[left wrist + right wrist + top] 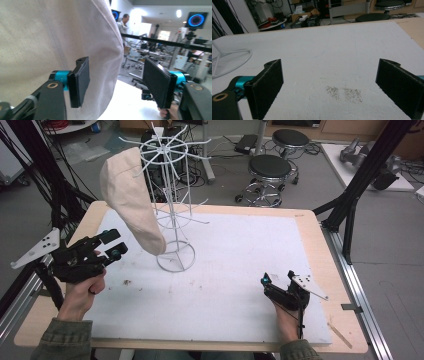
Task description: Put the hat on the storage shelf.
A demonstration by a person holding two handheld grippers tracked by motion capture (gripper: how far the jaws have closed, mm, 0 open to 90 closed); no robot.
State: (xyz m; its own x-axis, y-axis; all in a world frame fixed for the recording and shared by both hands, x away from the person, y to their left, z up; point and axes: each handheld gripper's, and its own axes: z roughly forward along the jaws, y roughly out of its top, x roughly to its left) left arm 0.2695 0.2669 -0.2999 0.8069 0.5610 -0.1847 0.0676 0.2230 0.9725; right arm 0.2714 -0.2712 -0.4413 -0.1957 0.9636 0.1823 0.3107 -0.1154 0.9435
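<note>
Now, cap: beige cap (131, 200) hangs on the white wire rack (172, 205), upper arm.
Left gripper (115, 245): jaws apart, just beside the cap, gripping nothing.
Right gripper (277, 279): jaws wide, empty, low over the white table sheet (225, 270).

Cream cloth bag (131, 200), hanging limp from white wire rack (172, 195), on table
</note>
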